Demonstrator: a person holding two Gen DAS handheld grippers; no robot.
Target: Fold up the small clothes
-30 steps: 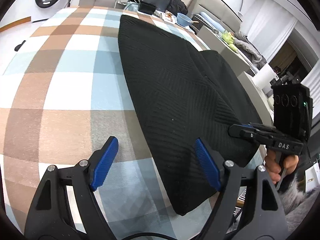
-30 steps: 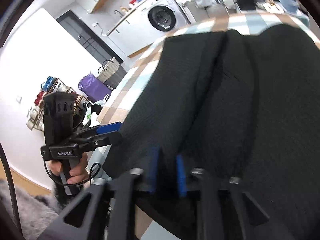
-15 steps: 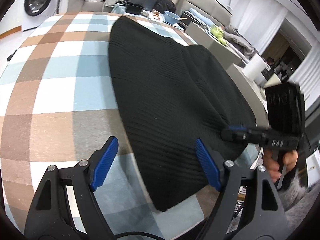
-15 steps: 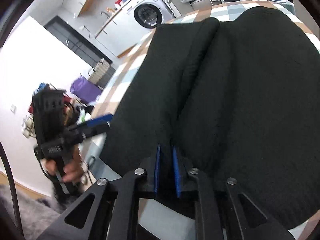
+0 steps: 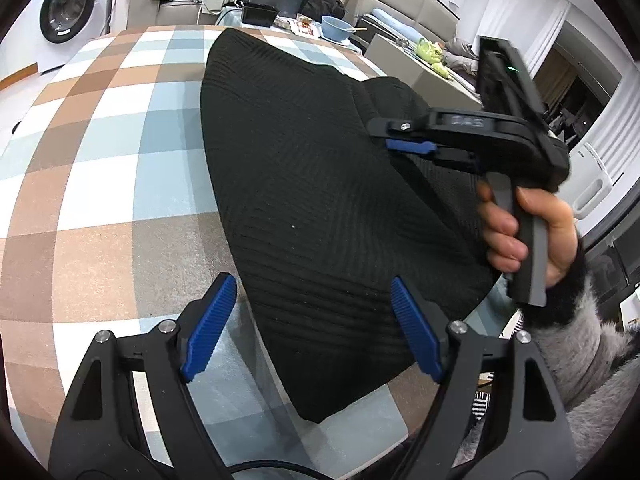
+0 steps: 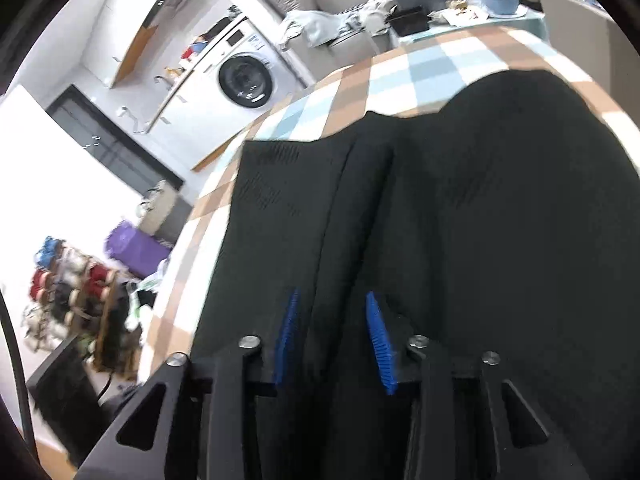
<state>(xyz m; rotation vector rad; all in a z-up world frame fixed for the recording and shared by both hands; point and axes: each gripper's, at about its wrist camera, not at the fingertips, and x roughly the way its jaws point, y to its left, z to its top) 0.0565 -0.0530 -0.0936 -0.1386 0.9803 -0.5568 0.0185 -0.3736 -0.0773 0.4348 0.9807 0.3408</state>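
A black knitted garment (image 5: 320, 208) lies flat on a table covered with a checked cloth (image 5: 100, 184) of brown, pale blue and white squares. Its fabric shows fine ribbing that runs in slanted bands, and a few pale specks of lint sit on it. In the left wrist view it fills the middle of the frame, running from a rounded end near the top centre down to a blunt corner at the lower centre, close to the table's near edge. A second layer lies folded over it along the right side, with a raised edge. In the right wrist view the same garment (image 6: 480, 220) fills the centre and right of the frame, with long lengthwise folds through the middle.

The left gripper (image 5: 312, 328) hovers over the garment's near corner at the bottom of the frame, its blue pads spread wide with nothing pinched. The right gripper (image 5: 408, 136), held by a hand (image 5: 520, 232) in a fuzzy grey sleeve (image 5: 572, 344) at the right of that view, sits over the folded layer. Its jaws are opening; in its own view the blue pads (image 6: 378, 336) stand apart, a fold of fabric between them, not clamped.

A washing machine (image 5: 68, 4) stands at the upper left, and a blue bowl (image 5: 336, 26) beyond the table's far end.
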